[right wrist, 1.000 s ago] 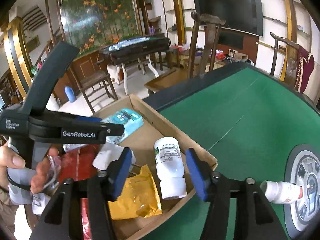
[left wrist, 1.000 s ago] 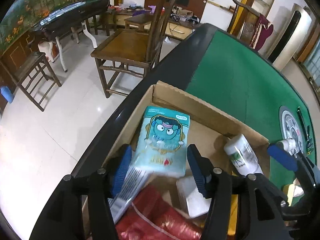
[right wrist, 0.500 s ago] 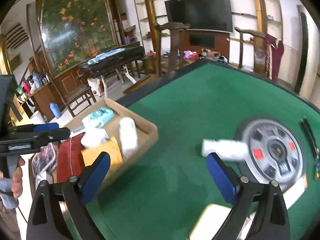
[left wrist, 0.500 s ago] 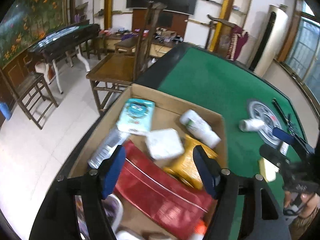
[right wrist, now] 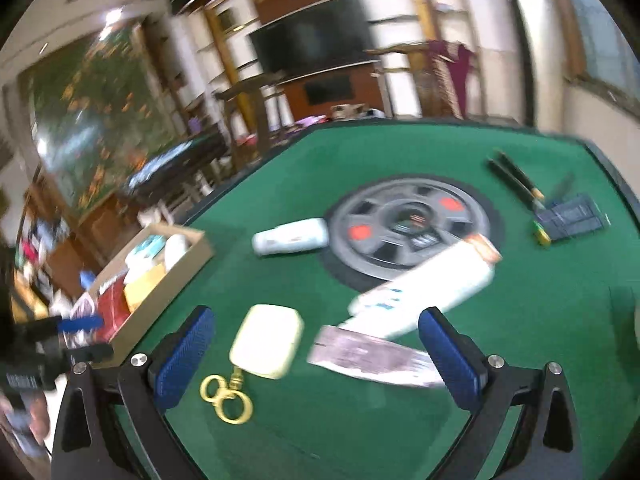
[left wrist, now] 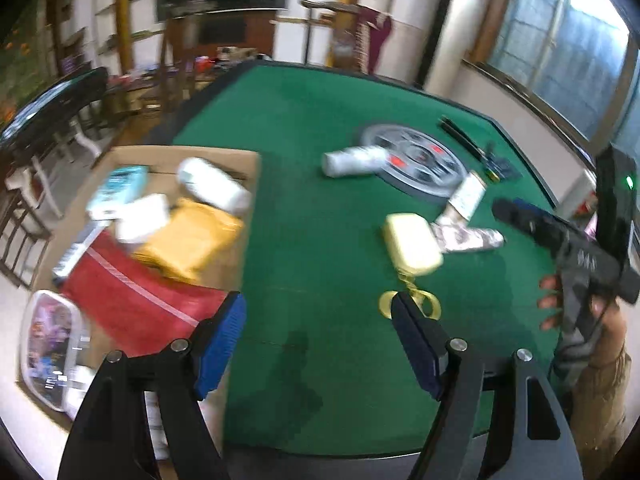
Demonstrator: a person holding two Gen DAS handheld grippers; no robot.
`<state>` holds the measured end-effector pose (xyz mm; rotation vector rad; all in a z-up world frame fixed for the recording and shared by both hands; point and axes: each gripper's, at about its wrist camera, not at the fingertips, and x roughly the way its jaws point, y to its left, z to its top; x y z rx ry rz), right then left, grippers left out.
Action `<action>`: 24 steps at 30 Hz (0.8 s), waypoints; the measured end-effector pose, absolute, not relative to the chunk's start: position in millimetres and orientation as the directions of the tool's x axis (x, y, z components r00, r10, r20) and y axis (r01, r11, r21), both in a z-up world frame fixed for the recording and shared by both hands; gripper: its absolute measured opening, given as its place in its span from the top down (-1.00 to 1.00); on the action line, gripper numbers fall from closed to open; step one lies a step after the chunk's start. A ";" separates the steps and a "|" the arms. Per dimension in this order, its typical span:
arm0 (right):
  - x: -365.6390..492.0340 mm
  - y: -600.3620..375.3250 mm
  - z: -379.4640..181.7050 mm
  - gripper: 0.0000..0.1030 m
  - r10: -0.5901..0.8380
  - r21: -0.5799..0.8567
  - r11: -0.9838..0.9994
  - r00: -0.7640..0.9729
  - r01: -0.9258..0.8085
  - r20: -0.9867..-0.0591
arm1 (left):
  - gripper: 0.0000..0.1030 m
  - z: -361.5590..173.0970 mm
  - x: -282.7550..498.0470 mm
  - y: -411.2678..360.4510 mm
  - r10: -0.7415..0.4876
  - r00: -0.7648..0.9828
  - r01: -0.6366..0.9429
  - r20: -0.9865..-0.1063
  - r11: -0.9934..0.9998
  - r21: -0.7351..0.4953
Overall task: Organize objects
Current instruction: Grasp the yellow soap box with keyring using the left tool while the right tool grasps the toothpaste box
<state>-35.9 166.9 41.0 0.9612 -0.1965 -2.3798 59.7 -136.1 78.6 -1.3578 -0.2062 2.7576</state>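
A cardboard box (left wrist: 251, 196) at the green table's left edge holds a teal packet (left wrist: 120, 184), a white bottle (left wrist: 216, 186), a yellow pouch (left wrist: 188, 236) and a red bag (left wrist: 136, 300). My left gripper (left wrist: 316, 320) hangs over the felt beside the box, its jaws opening, nothing between them. On the table lie a white bottle (right wrist: 290, 236), a cream case (right wrist: 268, 340) with gold rings (right wrist: 226, 398), a white tube (right wrist: 424, 296) and a silvery packet (right wrist: 372, 354). My right gripper (right wrist: 316, 320) stands wide open above the case and packet, touching neither.
A round grey disc (right wrist: 408, 224) is set in the table's middle. Black pens (right wrist: 516, 178) and a dark blue flat thing (right wrist: 572, 220) lie at the far right. Wooden chairs (left wrist: 24, 200) stand on the floor beyond the box. A hand (left wrist: 560, 304) holds the right gripper.
Both grippers swung right, away from the box and out over the green felt. Both sets of jaws opened wider. The teal packet and white bottle stay in the box.
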 end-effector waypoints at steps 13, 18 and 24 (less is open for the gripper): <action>-47.5 199.0 36.7 -1.00 -0.538 0.441 -0.841 -0.569 0.313 -0.623 | -0.45 35.3 -4.8 -54.2 0.089 -0.539 -0.052 -0.838 -0.996 -0.072; -48.9 196.5 33.1 -1.00 -0.522 0.416 -0.852 -0.559 0.317 -0.644 | -0.45 29.3 -27.6 -48.5 0.089 -0.522 -0.044 -0.848 -0.996 -0.077; -52.0 201.7 31.7 -1.00 -0.500 0.408 -0.865 -0.569 0.291 -0.653 | -0.24 18.0 -46.6 -41.1 0.092 -0.509 -0.049 -0.856 -0.996 -0.078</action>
